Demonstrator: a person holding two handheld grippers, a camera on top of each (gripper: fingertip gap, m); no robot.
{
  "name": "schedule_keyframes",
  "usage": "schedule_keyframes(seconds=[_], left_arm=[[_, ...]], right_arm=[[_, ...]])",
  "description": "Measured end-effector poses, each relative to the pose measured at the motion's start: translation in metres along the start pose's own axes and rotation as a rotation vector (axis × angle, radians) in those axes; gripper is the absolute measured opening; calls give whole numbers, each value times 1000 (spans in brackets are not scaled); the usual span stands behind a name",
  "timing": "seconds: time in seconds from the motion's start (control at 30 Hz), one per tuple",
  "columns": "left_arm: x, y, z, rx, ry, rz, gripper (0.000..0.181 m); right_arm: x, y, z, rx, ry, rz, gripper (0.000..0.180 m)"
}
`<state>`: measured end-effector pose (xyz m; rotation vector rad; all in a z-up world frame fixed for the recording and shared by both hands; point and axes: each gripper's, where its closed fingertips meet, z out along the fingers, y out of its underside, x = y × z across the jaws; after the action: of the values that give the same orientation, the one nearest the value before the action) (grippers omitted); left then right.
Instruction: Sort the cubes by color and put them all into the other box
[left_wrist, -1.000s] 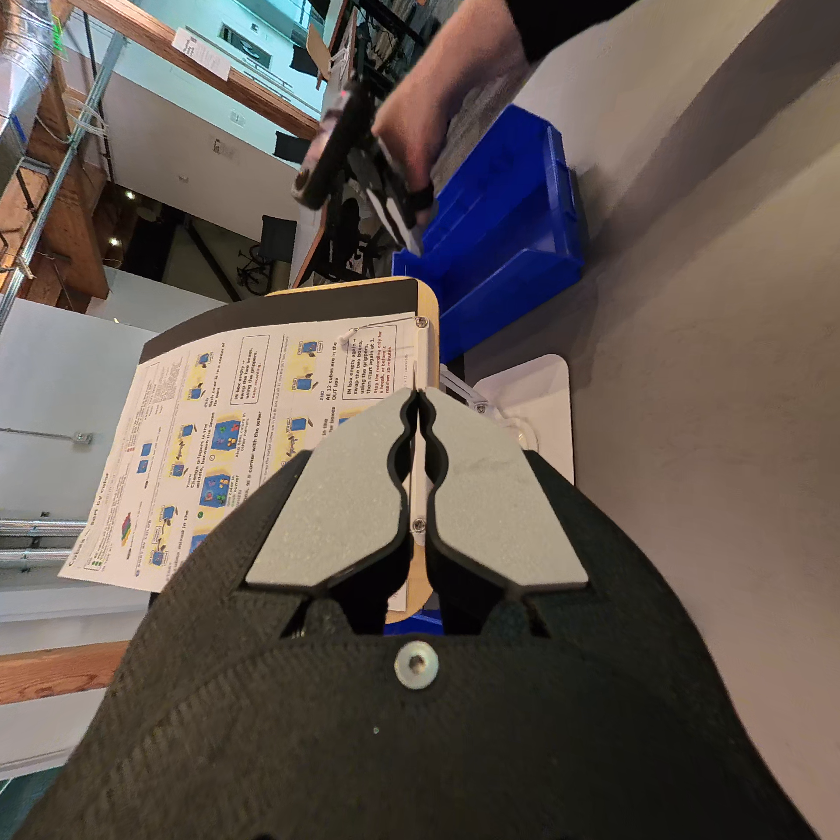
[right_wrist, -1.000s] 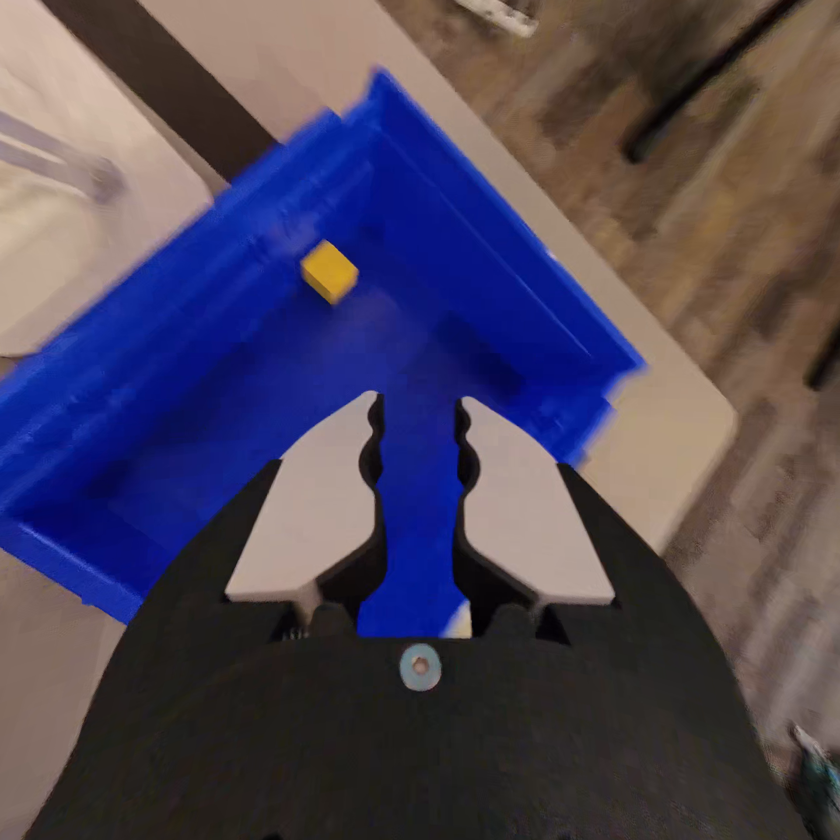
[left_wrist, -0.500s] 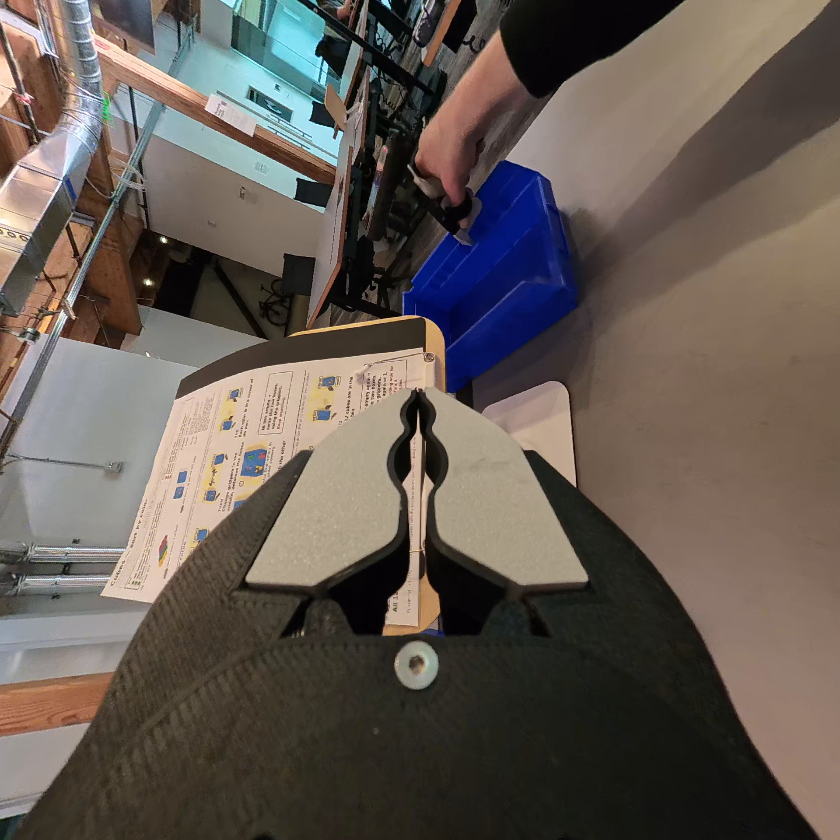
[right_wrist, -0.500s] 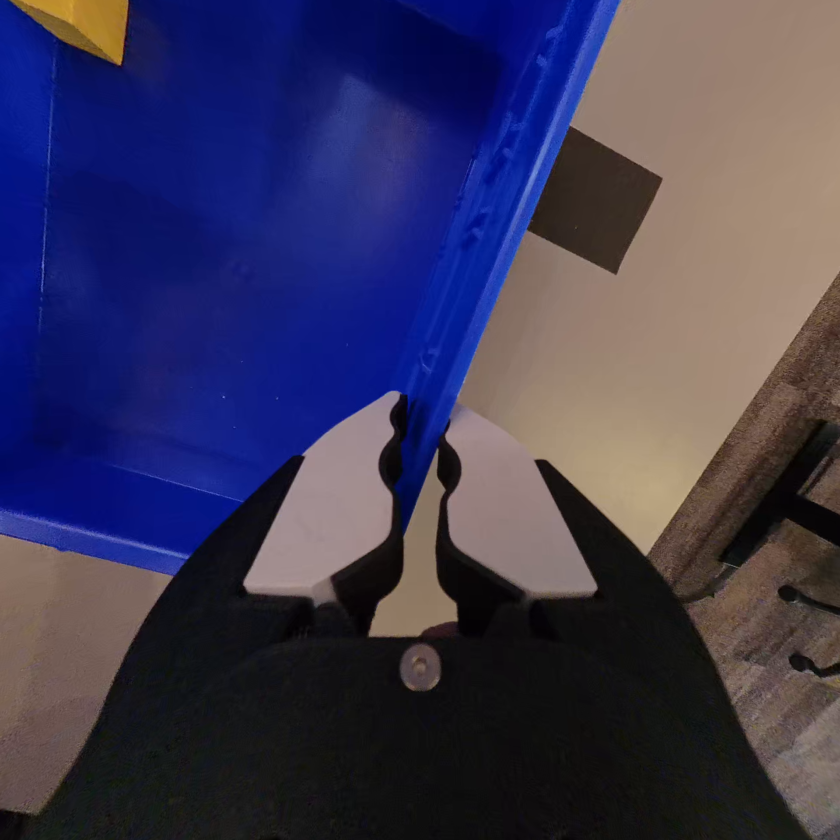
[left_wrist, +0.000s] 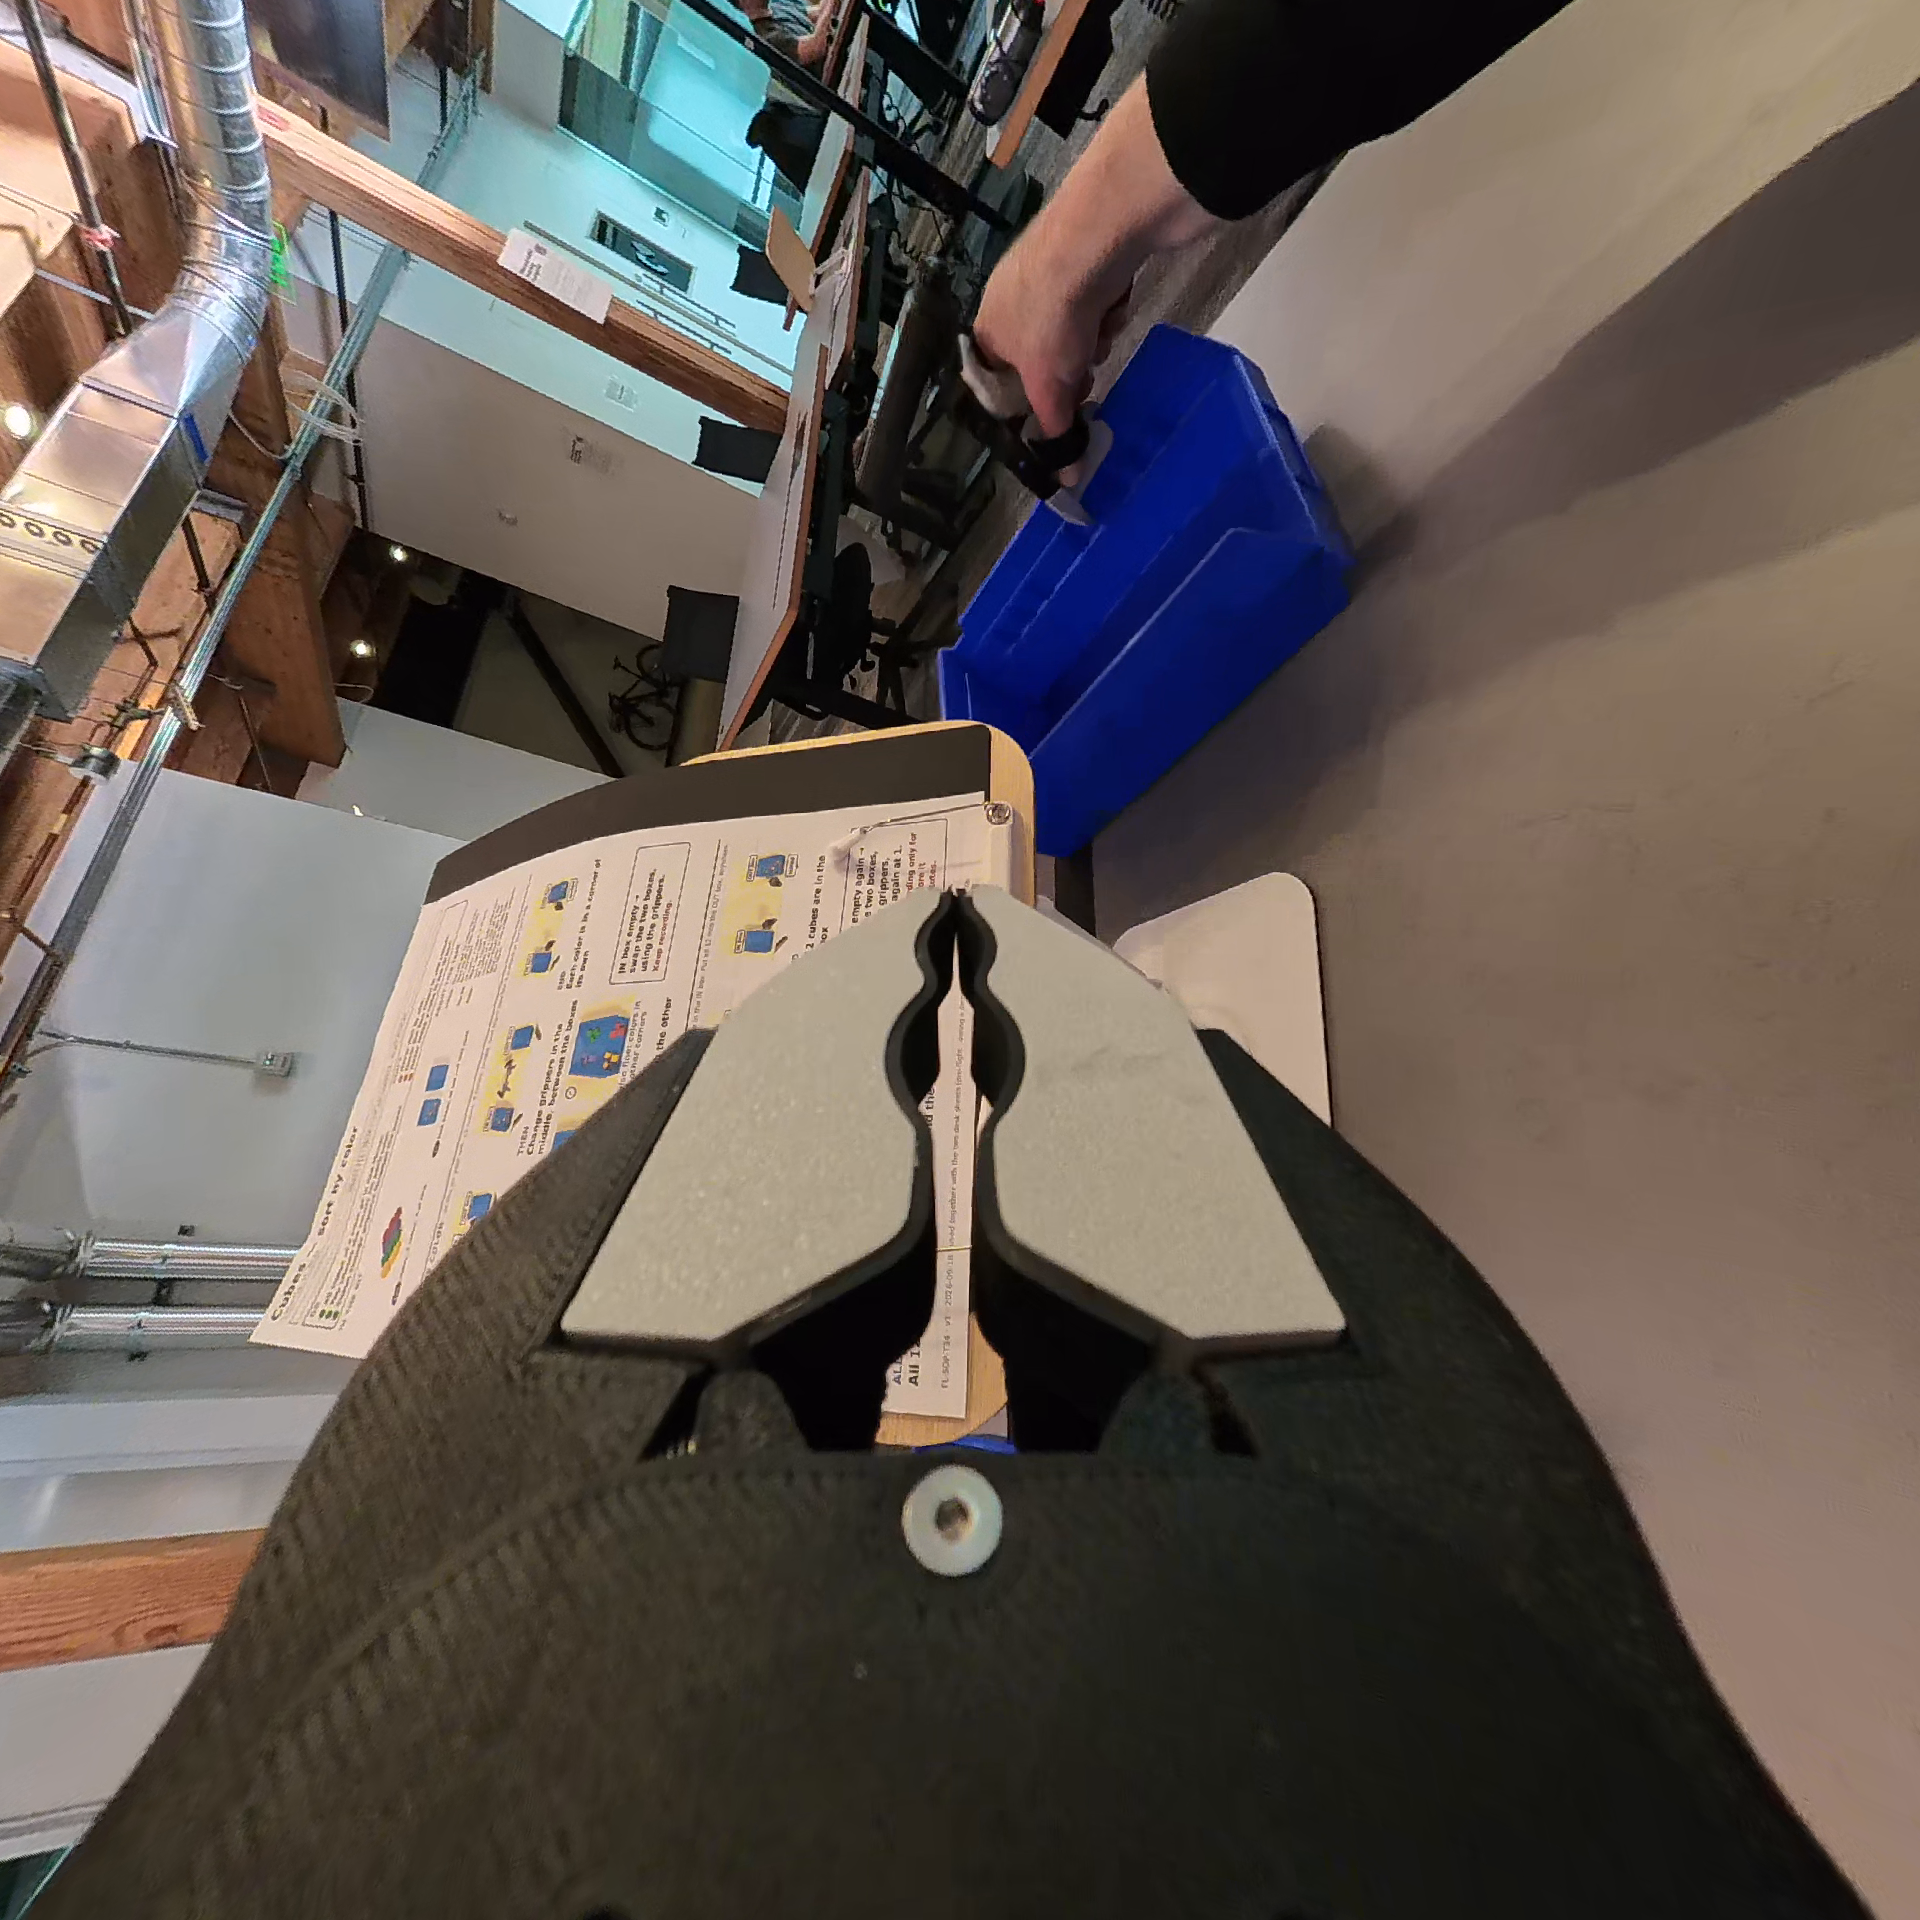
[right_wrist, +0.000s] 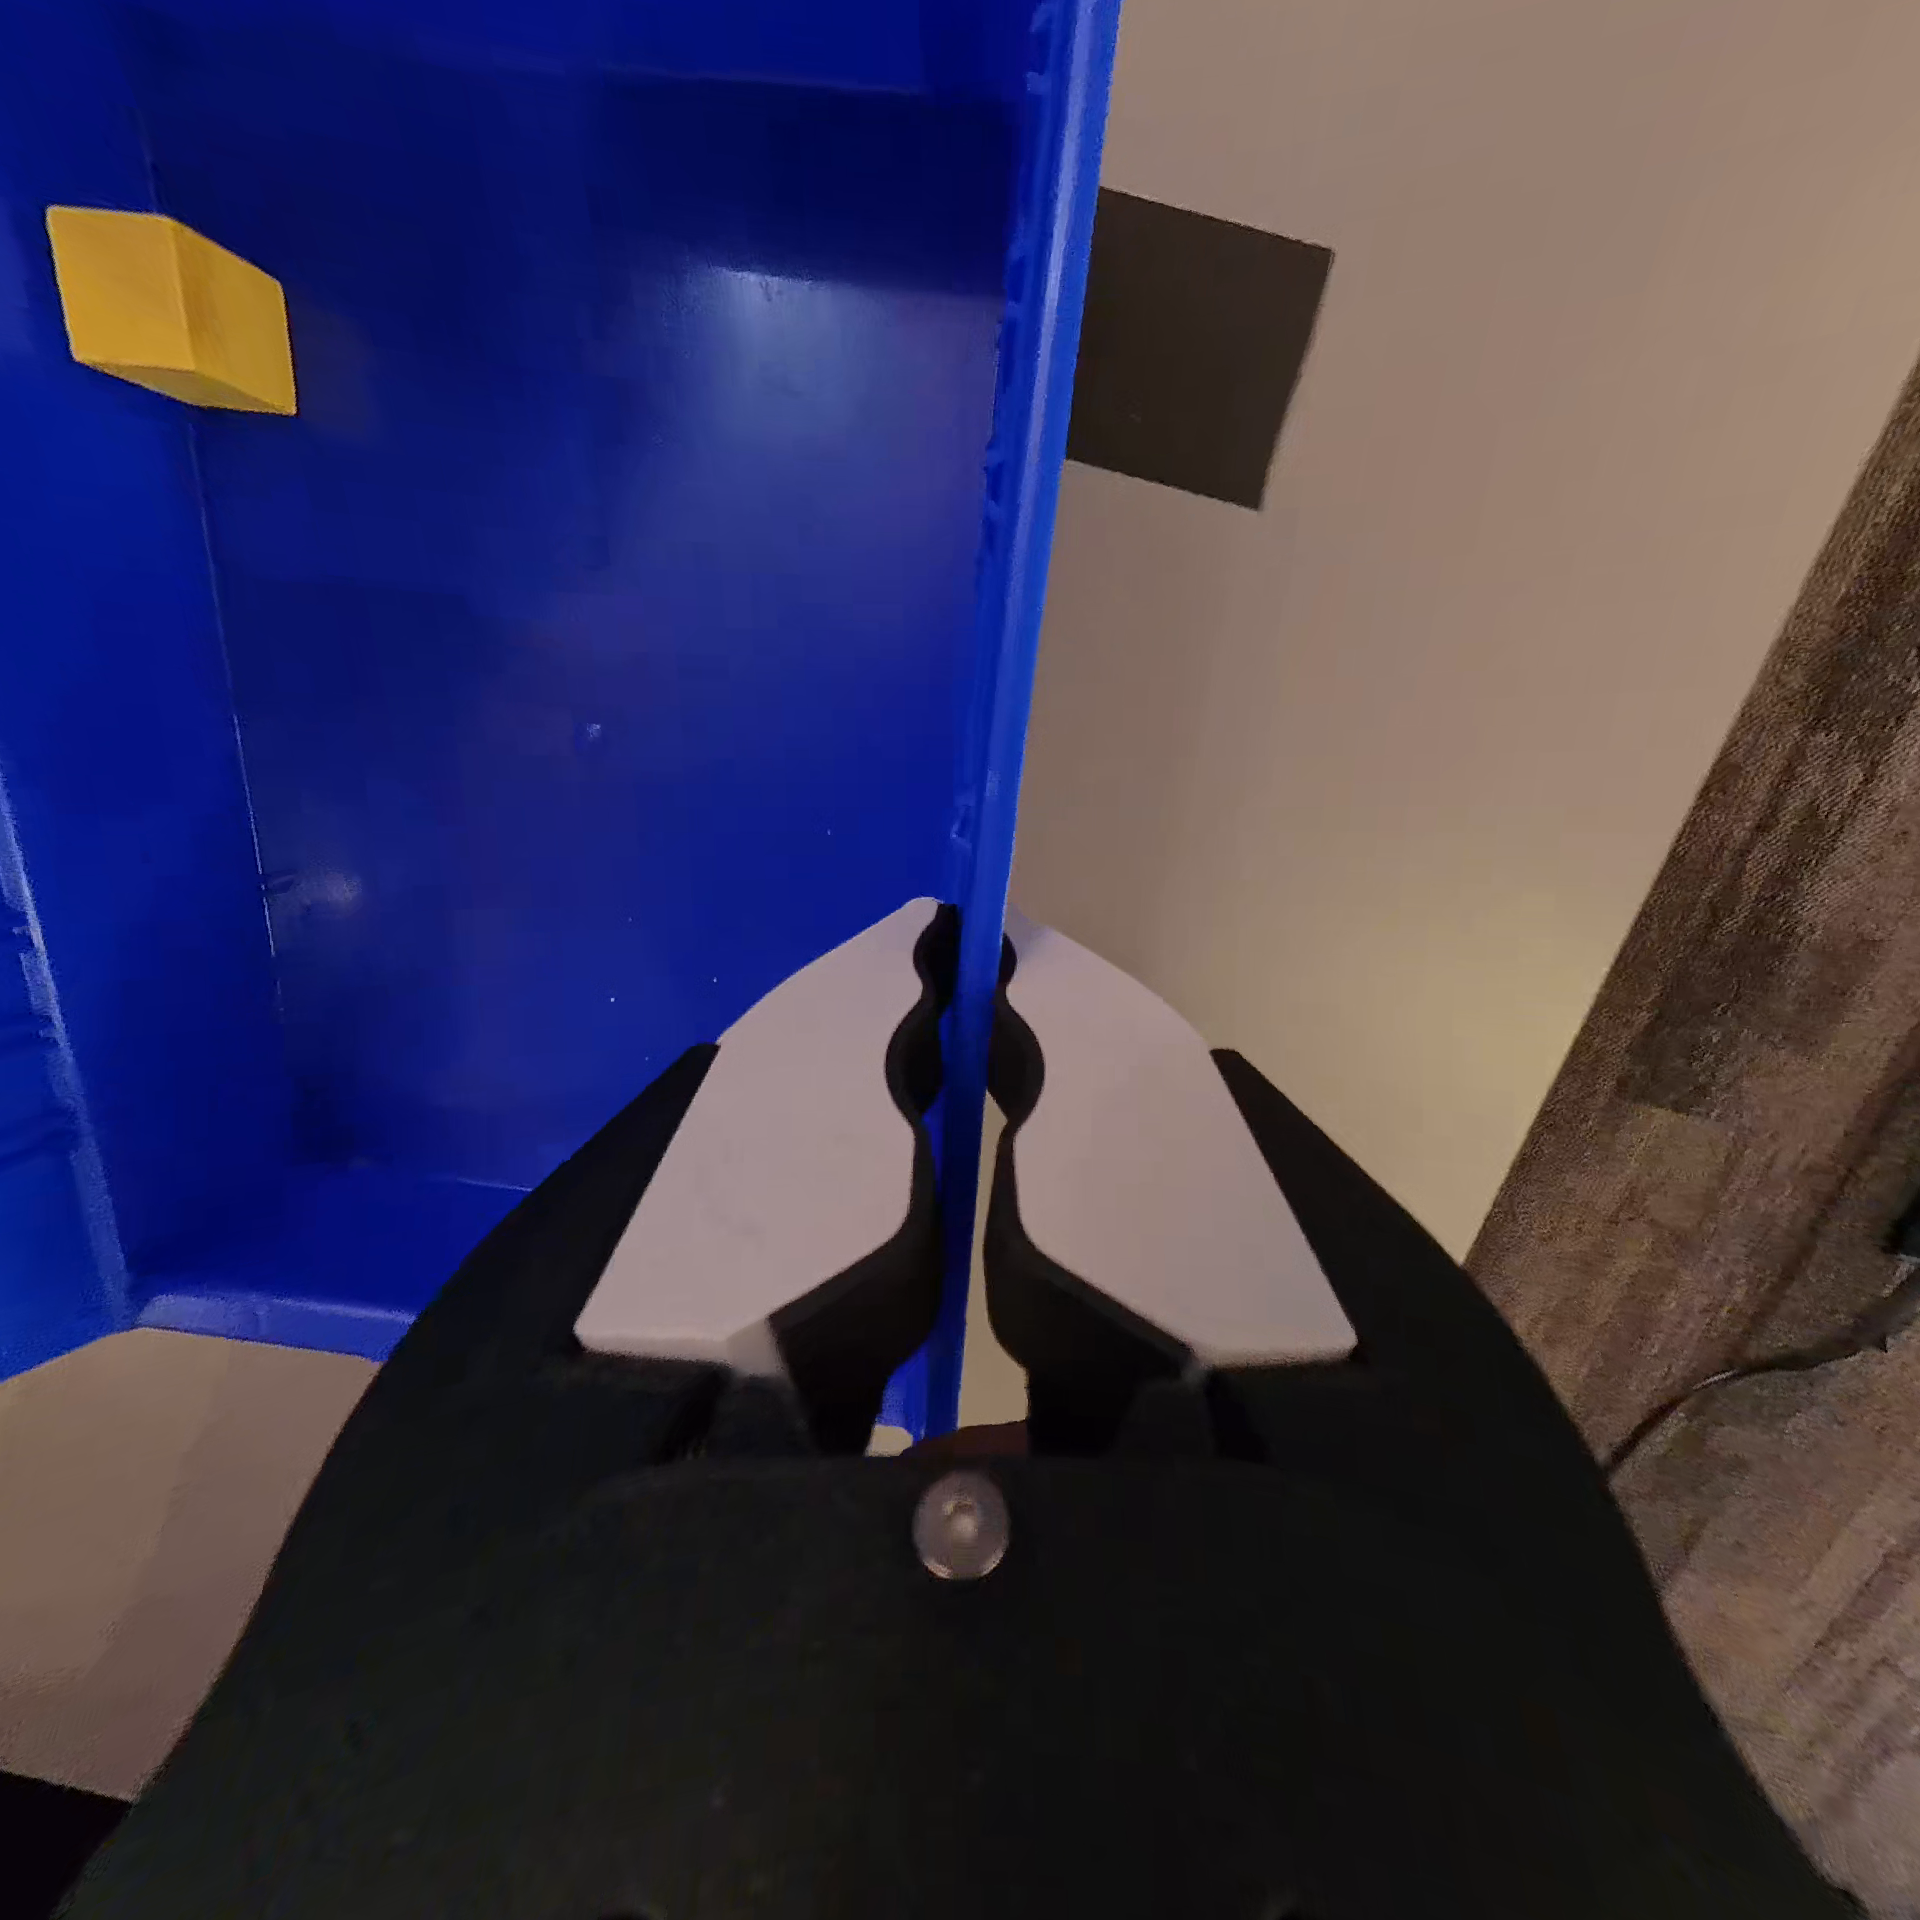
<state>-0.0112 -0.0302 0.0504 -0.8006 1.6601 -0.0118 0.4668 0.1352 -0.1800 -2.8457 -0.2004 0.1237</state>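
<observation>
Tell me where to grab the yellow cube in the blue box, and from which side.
Grip the yellow cube across two opposite flat faces, coming from above through the blue box's open top. It sits close to a wall, so a sideways approach looks blocked.

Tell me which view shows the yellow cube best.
The right wrist view: the yellow cube sits large and sharp inside the blue box. The left wrist view shows only that box's outer walls from afar; the cube is hidden.
</observation>
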Motion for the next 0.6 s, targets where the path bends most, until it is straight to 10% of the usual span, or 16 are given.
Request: schedule_keyframes(seconds=[0.6], left_arm=[[2,-8,-3,29,5,5,0]], right_arm=[[63,45,-19,78,79,247,4]])
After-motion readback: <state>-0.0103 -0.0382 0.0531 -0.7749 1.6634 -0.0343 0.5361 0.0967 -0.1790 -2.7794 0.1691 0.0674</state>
